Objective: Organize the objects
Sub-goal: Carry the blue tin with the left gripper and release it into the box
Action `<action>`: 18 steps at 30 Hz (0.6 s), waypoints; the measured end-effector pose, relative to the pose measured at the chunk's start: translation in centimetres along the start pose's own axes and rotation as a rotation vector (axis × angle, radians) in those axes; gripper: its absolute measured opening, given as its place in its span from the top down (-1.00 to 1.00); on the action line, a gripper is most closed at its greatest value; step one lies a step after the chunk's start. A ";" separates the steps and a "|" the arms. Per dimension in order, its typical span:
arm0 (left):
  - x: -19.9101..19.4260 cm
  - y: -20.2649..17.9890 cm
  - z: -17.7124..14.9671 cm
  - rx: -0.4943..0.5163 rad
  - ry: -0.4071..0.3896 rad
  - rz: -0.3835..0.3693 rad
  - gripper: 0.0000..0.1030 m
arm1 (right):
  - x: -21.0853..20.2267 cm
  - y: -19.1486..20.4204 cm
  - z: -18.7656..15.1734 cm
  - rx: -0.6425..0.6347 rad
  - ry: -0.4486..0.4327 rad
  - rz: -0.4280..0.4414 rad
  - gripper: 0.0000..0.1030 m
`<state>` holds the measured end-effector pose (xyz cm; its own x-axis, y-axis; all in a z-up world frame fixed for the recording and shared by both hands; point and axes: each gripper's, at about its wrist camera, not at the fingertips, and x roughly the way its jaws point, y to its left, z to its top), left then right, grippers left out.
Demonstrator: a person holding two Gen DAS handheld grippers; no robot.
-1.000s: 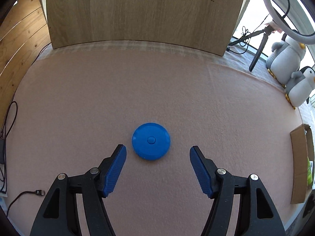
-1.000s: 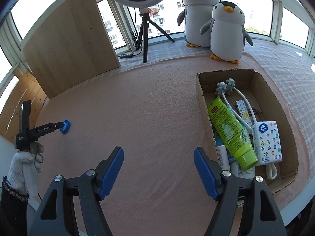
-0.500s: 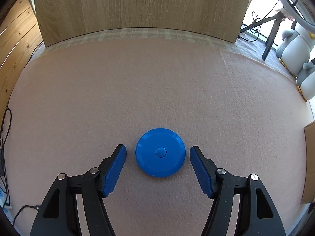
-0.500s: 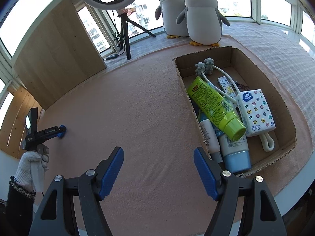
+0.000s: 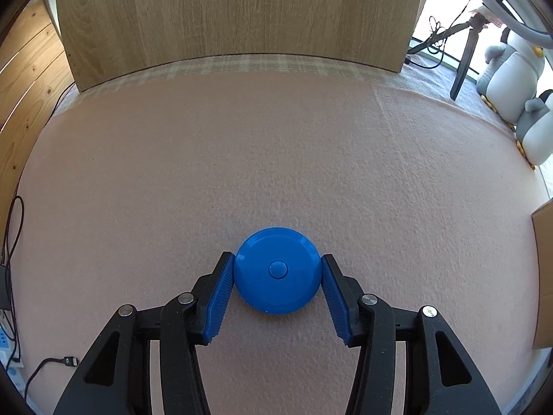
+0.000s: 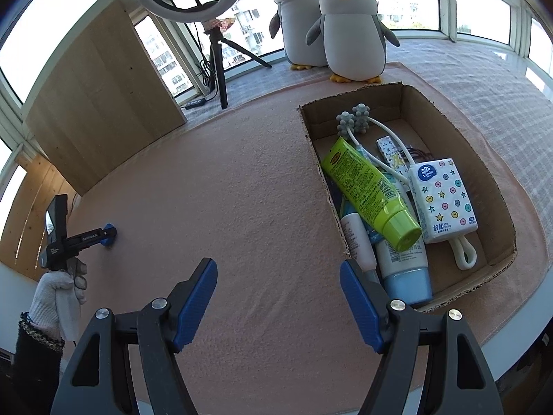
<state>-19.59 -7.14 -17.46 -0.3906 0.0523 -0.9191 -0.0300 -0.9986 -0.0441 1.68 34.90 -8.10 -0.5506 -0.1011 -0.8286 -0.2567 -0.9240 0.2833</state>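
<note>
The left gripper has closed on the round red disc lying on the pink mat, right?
Not quite: the disc is blue, not red. The left wrist view shows the left gripper with its jaws against the sides of the round blue disc on the pink mat.

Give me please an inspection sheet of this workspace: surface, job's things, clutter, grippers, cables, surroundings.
Surface: pink felt mat, flat, over a checked cloth.
Job's things: blue round disc lying flat on the mat; cardboard box holding a green tube, tissue pack, white bottles and a massager.
Clutter: nothing seen loose on the mat.
Grippers: left gripper closed, fingers touching both sides of the disc; right gripper open, empty, above the mat beside the box.
Cables: USB cable at the mat's left edge; more by the tripod.
Surroundings: wooden board, ring light on a tripod, two penguin toys, windows.
</note>
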 end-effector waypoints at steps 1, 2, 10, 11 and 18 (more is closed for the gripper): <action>-0.3 -0.5 -0.1 0.007 -0.005 -0.008 -0.04 | -0.2 -0.3 0.0 0.003 -0.002 -0.001 -0.36; -0.7 -1.2 -0.2 0.014 -0.010 -0.019 -0.04 | -0.4 -0.7 -0.1 0.008 -0.005 -0.001 -0.36; -3.8 -10.7 -1.8 0.173 -0.032 -0.145 -0.04 | -2.0 -4.5 -0.9 0.059 -0.013 -0.030 -0.36; -4.2 -12.3 -2.1 0.197 -0.032 -0.167 -0.04 | -2.3 -5.1 -1.0 0.066 -0.015 -0.036 -0.36; -7.2 -24.7 -4.3 0.383 -0.046 -0.302 -0.05 | -4.5 -8.9 -2.0 0.105 -0.041 -0.072 -0.36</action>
<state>-12.07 17.13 -11.50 -0.3526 0.3477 -0.8688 -0.4810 -0.8637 -0.1505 7.99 42.81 -7.81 -0.5590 -0.0186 -0.8289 -0.3773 -0.8845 0.2743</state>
